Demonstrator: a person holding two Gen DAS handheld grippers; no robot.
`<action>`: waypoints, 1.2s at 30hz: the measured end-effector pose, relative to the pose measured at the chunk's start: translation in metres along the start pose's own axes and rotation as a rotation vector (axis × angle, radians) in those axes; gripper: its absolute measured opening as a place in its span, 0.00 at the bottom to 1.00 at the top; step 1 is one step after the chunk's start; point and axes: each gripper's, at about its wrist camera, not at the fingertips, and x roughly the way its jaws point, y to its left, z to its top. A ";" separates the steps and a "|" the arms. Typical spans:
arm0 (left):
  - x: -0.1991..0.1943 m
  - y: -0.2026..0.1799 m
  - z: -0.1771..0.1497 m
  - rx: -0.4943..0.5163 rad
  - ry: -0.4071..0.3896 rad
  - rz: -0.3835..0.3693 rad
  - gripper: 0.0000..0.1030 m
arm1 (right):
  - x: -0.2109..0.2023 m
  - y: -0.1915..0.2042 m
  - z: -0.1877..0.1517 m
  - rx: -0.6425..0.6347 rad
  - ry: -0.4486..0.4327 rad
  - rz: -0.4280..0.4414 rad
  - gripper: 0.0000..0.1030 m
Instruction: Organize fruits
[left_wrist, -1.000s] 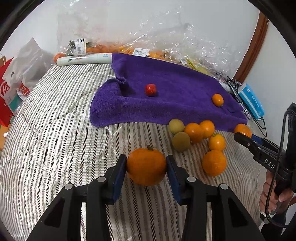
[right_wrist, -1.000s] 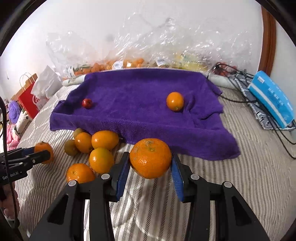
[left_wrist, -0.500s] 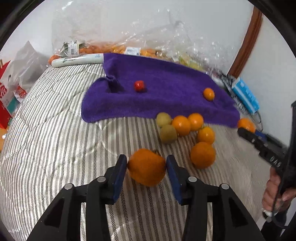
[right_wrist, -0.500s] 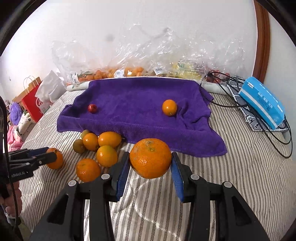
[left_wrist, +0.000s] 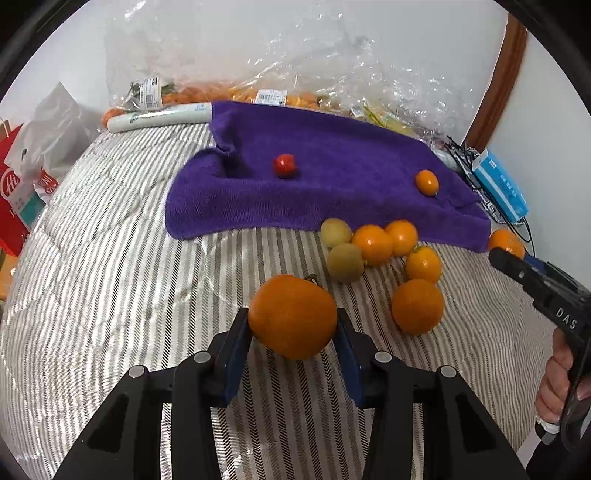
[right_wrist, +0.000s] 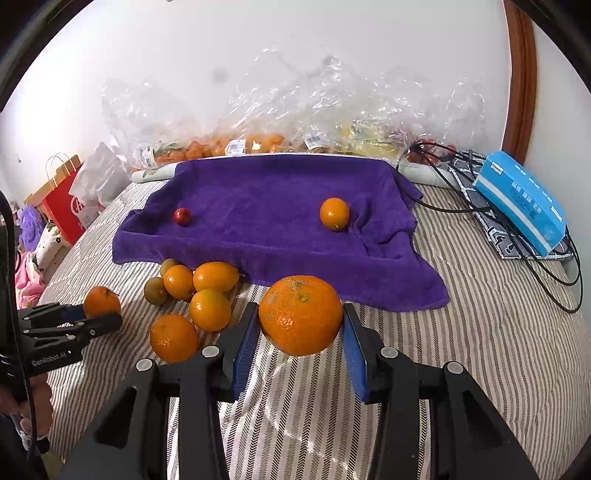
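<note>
My left gripper (left_wrist: 291, 322) holds a large stemmed orange (left_wrist: 291, 314) just above the striped bedding; its jaws are closing on the fruit and both pads touch it. My right gripper (right_wrist: 300, 314) is shut on a second large orange (right_wrist: 300, 314), also lifted off the bedding. A purple towel (left_wrist: 351, 192) lies beyond, carrying a small red fruit (left_wrist: 284, 165) and a small orange (left_wrist: 426, 182). Several oranges and two greenish fruits (left_wrist: 373, 245) cluster at the towel's near edge. In each view the other gripper shows at the side with its orange.
Clear plastic bags of fruit (right_wrist: 258, 140) line the wall behind the towel. A blue box (right_wrist: 521, 201) and black cables (right_wrist: 517, 254) lie at the right. A red paper bag (right_wrist: 61, 206) and a white bag stand at the left, off the bedding's edge.
Both grippers keep their oranges. The left gripper's orange shifted slightly between the pads. The right wrist view shows the towel a little farther off than a second ago.
</note>
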 end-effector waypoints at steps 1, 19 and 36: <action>-0.002 0.000 0.002 0.001 -0.005 0.001 0.41 | -0.001 0.001 0.000 -0.001 -0.002 0.001 0.42; -0.033 0.004 0.046 -0.009 -0.111 0.000 0.41 | -0.019 0.002 0.027 -0.023 -0.075 -0.021 0.42; -0.007 0.022 0.111 -0.050 -0.169 0.018 0.41 | -0.005 -0.016 0.082 -0.022 -0.152 -0.056 0.42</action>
